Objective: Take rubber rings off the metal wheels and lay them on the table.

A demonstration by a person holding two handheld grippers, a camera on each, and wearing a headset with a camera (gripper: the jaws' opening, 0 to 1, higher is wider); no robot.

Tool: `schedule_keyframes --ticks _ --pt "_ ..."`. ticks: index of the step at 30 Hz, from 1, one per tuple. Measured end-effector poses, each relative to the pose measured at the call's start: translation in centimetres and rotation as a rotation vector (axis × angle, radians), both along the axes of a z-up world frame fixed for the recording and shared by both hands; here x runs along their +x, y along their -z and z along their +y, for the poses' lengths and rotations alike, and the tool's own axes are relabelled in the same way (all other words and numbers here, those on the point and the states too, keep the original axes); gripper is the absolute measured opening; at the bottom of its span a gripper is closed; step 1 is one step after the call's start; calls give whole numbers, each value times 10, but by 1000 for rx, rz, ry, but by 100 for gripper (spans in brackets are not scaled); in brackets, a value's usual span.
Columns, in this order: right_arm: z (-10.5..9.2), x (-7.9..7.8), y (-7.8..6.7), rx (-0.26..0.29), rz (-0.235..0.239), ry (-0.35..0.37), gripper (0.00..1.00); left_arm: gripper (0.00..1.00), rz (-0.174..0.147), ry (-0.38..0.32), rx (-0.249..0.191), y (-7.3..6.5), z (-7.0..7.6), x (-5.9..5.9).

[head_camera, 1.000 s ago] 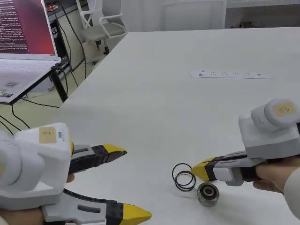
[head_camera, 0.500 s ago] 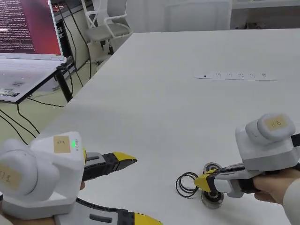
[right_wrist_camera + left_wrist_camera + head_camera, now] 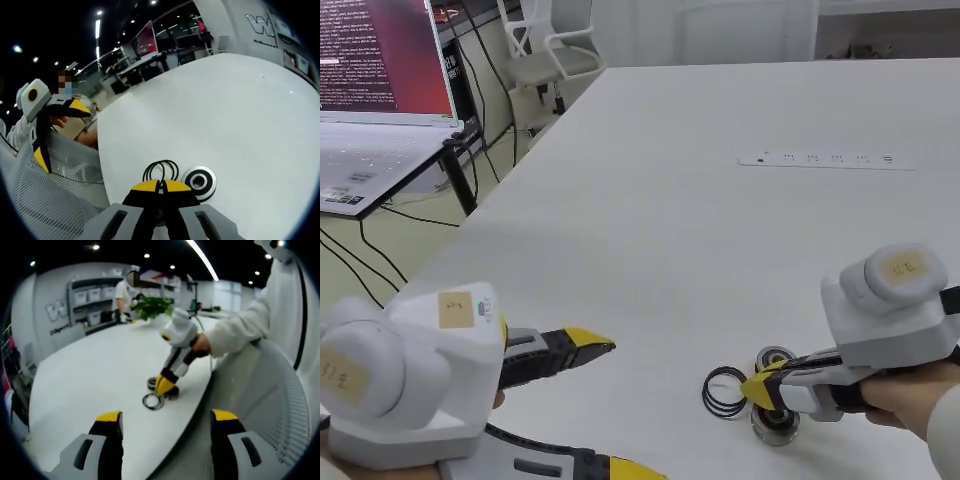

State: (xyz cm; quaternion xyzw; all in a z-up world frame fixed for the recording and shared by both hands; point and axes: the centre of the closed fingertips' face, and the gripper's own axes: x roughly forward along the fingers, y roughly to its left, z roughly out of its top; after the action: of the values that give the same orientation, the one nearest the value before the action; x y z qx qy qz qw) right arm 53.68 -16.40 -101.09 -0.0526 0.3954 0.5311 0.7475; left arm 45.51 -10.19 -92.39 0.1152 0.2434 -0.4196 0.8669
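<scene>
Two black rubber rings [image 3: 723,390] lie overlapped on the white table [image 3: 660,220], left of two metal wheels. One wheel [image 3: 775,358] lies flat just behind my right gripper [image 3: 756,388]; the other wheel [image 3: 775,423] lies under its jaws, partly hidden. In the right gripper view the yellow tips of my right gripper [image 3: 161,186] are pressed together just short of the rings [image 3: 160,170], with a wheel [image 3: 199,182] to their right. My left gripper [image 3: 610,405] hovers open at the near left, nothing between its jaws. The left gripper view looks across at the rings [image 3: 153,401].
A flat white power strip [image 3: 825,159] lies farther back on the table. Left of the table's edge stand a desk with a lit screen [image 3: 380,55], cables and a white chair [image 3: 555,55]. A mesh chair back [image 3: 270,405] is beside the person.
My right gripper has shifted a little nearer and now lies over the near wheel, uncovering the second wheel behind it. The left gripper has hardly moved; the head camera shifted slightly.
</scene>
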Motion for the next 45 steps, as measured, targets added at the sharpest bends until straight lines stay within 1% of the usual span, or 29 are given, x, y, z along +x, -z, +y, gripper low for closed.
schedule_keyframes --ticks 4,6,12,15,22,25,28,30,33,36,38,40,43,44,45 --pt "0 0 1 -3 -3 -2 3 72 -5 -1 1 -1 0 1" --pt "0 1 1 -5 -20 -6 5 72 -6 -2 2 -1 0 1" --pt "2 2 -1 2 -40 -19 8 72 -7 1 8 0 1 0" --pt "3 3 -5 13 -43 -17 7 72 -7 3 14 0 1 0" --pt "-1 13 -17 45 -71 10 9 72 -13 15 25 -3 0 2" --pt "-4 21 -27 72 -96 36 10 72 -22 25 33 -7 -1 5" --pt "-6 28 -38 107 -108 65 11 72 -37 39 40 -13 -3 10" --pt "-9 32 -44 122 -118 85 11 72 -47 52 45 -16 -5 13" --pt "-17 40 -50 132 -135 115 12 72 -67 69 48 -24 -9 20" --pt "-25 46 -53 131 -152 146 13 72 -89 85 47 -30 -14 28" --pt "-30 49 -53 128 -149 167 12 72 -96 93 53 -31 -17 35" --pt "-34 50 -53 127 -146 182 12 72 -100 106 57 -31 -21 39" --pt "-41 53 -53 117 -146 207 12 71 -119 136 61 -36 -31 48" --pt "-43 53 -53 116 -146 213 12 70 -126 144 69 -36 -33 50" --pt "-45 54 -53 119 -144 220 12 69 -138 156 89 -36 -35 55"
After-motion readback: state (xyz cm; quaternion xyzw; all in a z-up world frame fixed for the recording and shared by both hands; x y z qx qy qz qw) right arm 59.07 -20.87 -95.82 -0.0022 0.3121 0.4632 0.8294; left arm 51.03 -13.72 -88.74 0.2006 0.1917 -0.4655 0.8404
